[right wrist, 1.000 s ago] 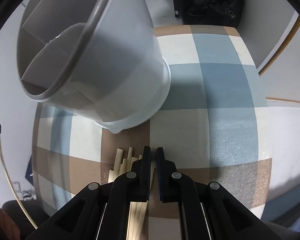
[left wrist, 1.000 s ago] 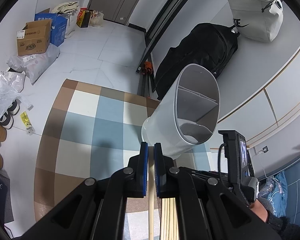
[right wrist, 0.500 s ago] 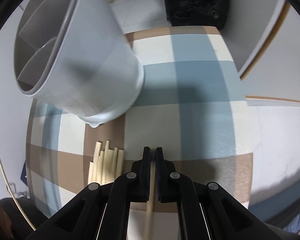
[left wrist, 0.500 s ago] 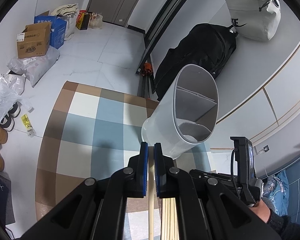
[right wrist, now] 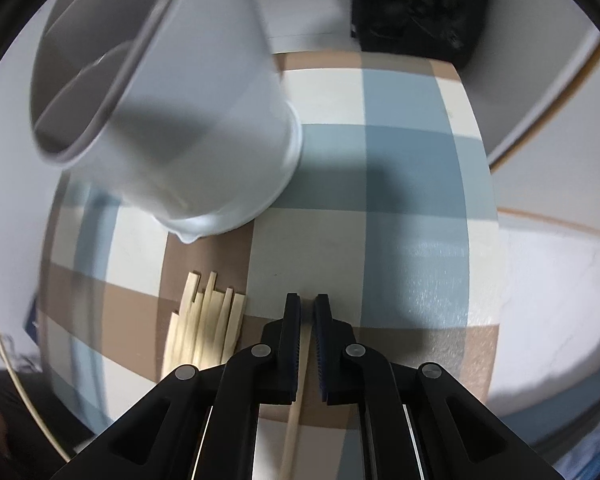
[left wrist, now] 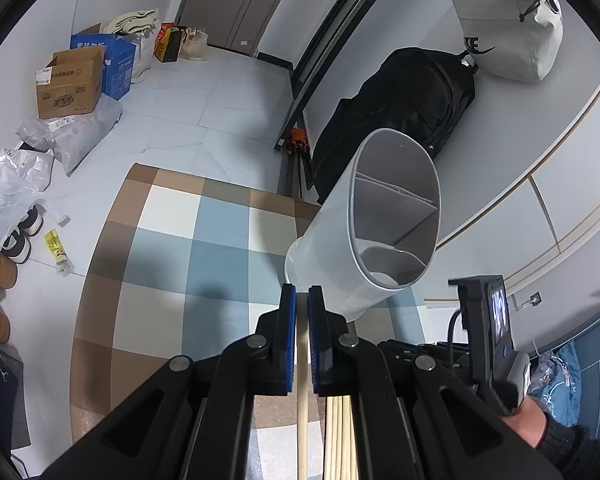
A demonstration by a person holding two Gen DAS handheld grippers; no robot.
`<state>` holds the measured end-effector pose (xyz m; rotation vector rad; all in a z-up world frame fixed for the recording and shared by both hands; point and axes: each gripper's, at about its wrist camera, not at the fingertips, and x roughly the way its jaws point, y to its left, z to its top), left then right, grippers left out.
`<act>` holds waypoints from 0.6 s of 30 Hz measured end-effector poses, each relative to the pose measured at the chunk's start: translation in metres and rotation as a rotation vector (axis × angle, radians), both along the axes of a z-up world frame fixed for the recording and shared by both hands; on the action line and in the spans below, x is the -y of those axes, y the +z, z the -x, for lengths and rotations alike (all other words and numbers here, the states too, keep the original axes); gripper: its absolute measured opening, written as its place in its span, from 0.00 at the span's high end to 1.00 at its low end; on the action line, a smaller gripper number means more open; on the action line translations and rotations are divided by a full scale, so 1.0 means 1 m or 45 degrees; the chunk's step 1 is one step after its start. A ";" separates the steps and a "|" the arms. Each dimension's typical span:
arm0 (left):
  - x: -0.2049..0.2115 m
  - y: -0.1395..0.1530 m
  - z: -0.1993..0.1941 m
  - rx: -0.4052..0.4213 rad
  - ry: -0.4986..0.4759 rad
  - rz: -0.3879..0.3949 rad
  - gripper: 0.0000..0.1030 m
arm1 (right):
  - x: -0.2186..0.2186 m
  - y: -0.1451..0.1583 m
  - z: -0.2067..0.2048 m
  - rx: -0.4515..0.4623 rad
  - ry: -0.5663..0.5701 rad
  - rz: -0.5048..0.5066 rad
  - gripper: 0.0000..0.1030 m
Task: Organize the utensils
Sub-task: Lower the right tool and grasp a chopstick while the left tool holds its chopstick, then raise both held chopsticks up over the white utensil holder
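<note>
Right wrist view: the right gripper [right wrist: 308,312] has one chopstick [right wrist: 296,412] between its jaws, which are opening. The left gripper [left wrist: 302,304] is clamped on another chopstick [left wrist: 302,400], near the white holder [left wrist: 364,232].

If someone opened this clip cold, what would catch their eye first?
The tall white utensil holder with inner dividers, standing on the checked mat, dominates both views. Next come the pale chopsticks bundled on the mat near its base, and one single chopstick between the right gripper's opening jaws.

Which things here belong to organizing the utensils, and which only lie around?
For the job:
holder
chopsticks
chopstick in the right gripper

Lying about:
rug
black bag
boxes
shoes
</note>
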<state>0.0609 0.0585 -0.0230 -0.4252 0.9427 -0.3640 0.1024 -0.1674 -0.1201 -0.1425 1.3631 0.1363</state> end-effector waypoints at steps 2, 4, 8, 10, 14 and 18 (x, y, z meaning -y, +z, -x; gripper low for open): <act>0.000 0.001 0.000 0.007 0.003 0.005 0.98 | -0.002 0.003 0.004 0.024 0.044 0.037 0.94; 0.000 0.003 0.001 0.031 0.009 0.001 0.98 | -0.003 0.004 0.007 0.048 0.073 0.030 0.95; -0.004 0.012 0.005 0.088 0.027 0.024 0.98 | 0.007 0.020 0.012 0.135 0.032 -0.070 0.95; -0.003 0.021 0.009 0.158 0.051 -0.002 0.98 | 0.014 0.037 0.015 0.215 0.017 -0.130 0.95; 0.001 0.045 0.014 0.304 0.069 -0.009 0.98 | 0.025 0.081 0.022 0.419 0.013 -0.259 0.95; 0.004 0.068 0.013 0.420 0.088 0.020 0.98 | 0.033 0.123 0.024 0.593 -0.010 -0.391 0.95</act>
